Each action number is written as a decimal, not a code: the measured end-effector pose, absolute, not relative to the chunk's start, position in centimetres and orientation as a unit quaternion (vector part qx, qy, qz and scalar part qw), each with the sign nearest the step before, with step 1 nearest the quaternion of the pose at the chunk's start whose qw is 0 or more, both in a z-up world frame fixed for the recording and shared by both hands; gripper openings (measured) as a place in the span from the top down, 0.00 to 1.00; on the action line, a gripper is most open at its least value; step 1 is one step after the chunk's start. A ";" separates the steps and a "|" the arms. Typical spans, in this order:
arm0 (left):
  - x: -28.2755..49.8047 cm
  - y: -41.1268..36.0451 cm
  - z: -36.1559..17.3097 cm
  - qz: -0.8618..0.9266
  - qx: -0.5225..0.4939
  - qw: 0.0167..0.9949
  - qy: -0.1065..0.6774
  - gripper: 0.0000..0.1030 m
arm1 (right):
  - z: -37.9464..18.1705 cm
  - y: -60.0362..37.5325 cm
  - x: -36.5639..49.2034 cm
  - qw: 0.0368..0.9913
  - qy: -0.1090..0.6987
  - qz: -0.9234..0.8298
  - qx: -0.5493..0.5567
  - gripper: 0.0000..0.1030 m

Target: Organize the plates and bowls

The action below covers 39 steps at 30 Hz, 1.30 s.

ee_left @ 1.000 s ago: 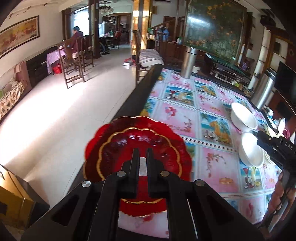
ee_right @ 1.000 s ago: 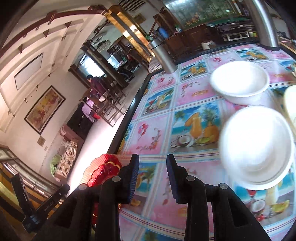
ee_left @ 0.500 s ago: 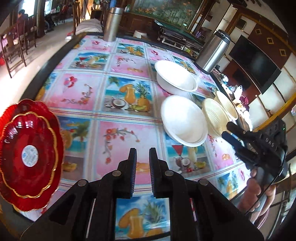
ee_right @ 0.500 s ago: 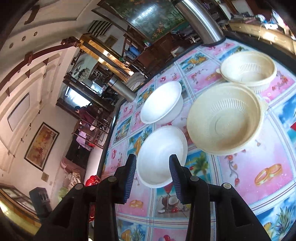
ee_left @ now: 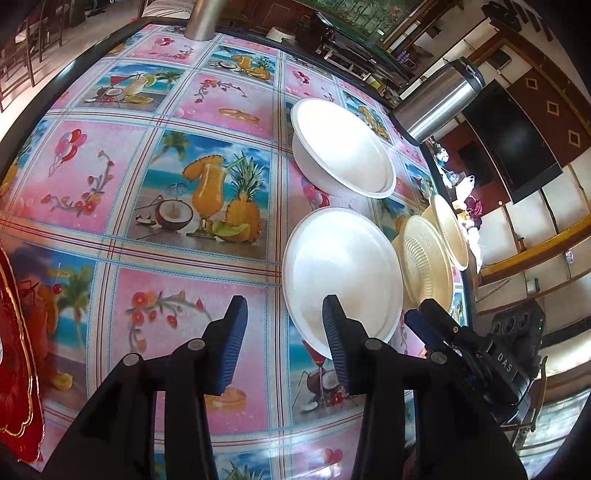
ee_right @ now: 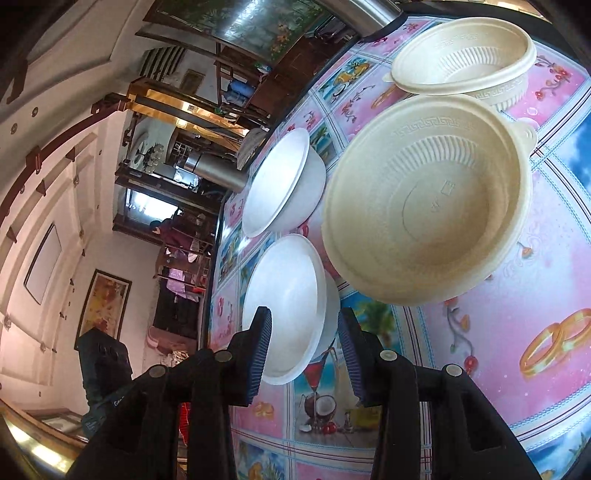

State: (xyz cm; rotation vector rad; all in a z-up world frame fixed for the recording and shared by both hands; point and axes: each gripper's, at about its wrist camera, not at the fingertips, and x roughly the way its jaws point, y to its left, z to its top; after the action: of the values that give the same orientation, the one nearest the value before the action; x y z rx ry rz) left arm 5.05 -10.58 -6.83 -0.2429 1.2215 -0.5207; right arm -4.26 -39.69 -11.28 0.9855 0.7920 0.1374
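Note:
Two white bowls stand on the patterned table: a near one (ee_left: 343, 273) (ee_right: 288, 299) and a far one (ee_left: 343, 147) (ee_right: 280, 184). Two cream ribbed bowls stand to their right, a near one (ee_left: 428, 258) (ee_right: 428, 199) and a far one (ee_left: 448, 229) (ee_right: 465, 55). A red scalloped plate (ee_left: 14, 362) lies at the table's left edge. My left gripper (ee_left: 282, 314) is open and empty, its right finger over the near white bowl's front rim. My right gripper (ee_right: 304, 325) is open and empty, its jaws on either side of that bowl's near rim; it also shows in the left wrist view (ee_left: 421, 317).
A steel thermos (ee_left: 439, 99) stands at the table's far right edge. Another steel flask (ee_left: 201, 18) stands at the far edge. The table (ee_left: 192, 147) is covered in a pink and blue picture cloth. Chairs and a seated person (ee_right: 173, 236) are beyond the table.
My left gripper let go of the red plate at the left edge, swung right toward the white bowls and opened. My right gripper moved in over the near white bowl and opened wider.

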 end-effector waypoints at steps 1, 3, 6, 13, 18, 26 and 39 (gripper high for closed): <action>5.3 -10.7 -7.0 -0.243 -0.115 0.778 0.568 0.61 | -11.4 -39.6 -4.2 0.804 0.369 0.064 0.461 0.60; 5.8 -11.0 -7.3 -0.244 -0.119 0.775 0.571 0.61 | -11.7 -39.6 -3.8 0.806 0.368 0.061 0.459 0.60; 6.3 -11.4 -7.7 -0.244 -0.121 0.774 0.572 0.61 | -12.2 -39.5 -3.3 0.807 0.370 0.061 0.456 0.60; 6.5 -12.4 -8.2 -0.249 -0.113 0.774 0.570 0.61 | -12.9 -39.4 -2.6 0.803 0.374 0.066 0.460 0.60; 6.8 -12.6 -8.6 -0.249 -0.113 0.776 0.569 0.61 | -13.2 -39.3 -3.0 0.799 0.373 0.068 0.467 0.60; 7.0 -12.5 -8.8 -0.251 -0.117 0.778 0.564 0.61 | -13.2 -39.2 -3.3 0.796 0.367 0.059 0.477 0.60; 6.9 -12.9 -9.2 -0.259 -0.111 0.779 0.559 0.75 | -12.8 -38.4 -2.9 0.810 0.370 0.046 0.451 0.84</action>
State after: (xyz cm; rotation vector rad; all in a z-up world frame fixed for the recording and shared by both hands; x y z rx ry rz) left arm 6.93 -12.94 -9.22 -0.2398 1.2090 -0.5607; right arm -2.88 -38.41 -12.77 0.9647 0.7914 0.0990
